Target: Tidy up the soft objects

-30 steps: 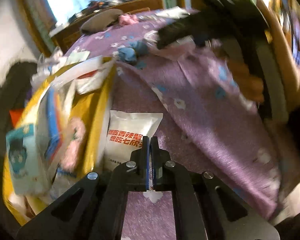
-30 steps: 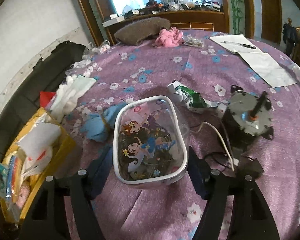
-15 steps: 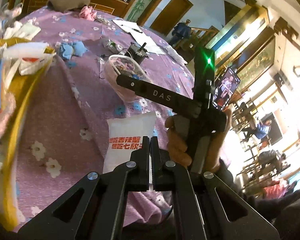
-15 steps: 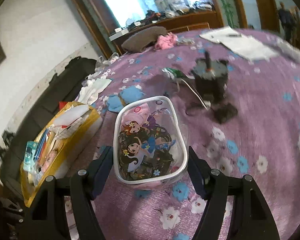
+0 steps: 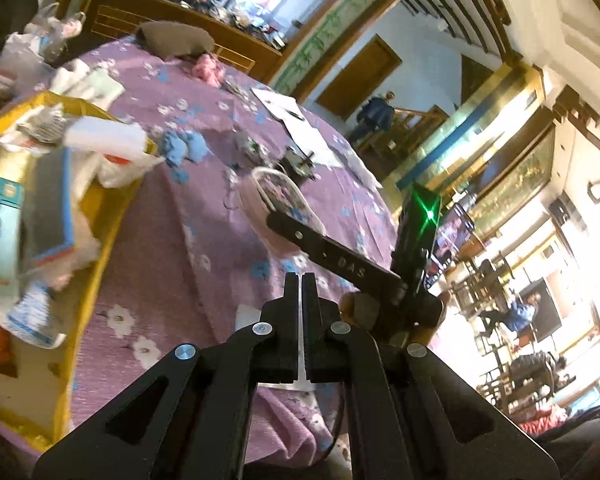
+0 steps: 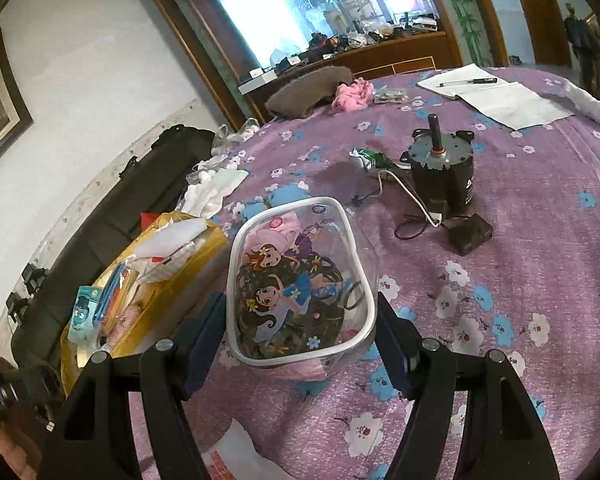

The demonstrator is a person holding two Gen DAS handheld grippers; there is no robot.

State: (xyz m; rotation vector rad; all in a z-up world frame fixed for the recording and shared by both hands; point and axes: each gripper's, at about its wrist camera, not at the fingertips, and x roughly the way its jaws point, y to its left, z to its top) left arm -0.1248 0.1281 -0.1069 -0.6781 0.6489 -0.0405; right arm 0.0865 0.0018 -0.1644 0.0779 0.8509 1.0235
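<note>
My right gripper [image 6: 300,316] is shut on a clear cartoon-printed pouch [image 6: 296,288] and holds it over the purple flowered tablecloth [image 6: 520,264]. My left gripper [image 5: 300,280] is shut on the edge of a white snack packet [image 5: 302,368], which hangs below the jaws and is mostly hidden. The packet's corner shows at the bottom of the right wrist view [image 6: 236,456]. The pouch [image 5: 276,200] and the right gripper's arm [image 5: 336,256] show ahead in the left wrist view. A yellow box [image 6: 168,280] full of soft packs sits at the table's left edge.
A black motor [image 6: 440,168] with a cable and black adapter [image 6: 470,234] stands on the table. A blue cloth [image 5: 180,148], a pink cloth [image 6: 352,94], a grey-brown cushion [image 6: 308,90], papers with a pen [image 6: 496,98] and white wipes [image 6: 216,184] lie around.
My left gripper has swung up and right with the packet, which now hangs below the jaws instead of lying spread ahead. My right gripper has carried the pouch nearer the yellow box.
</note>
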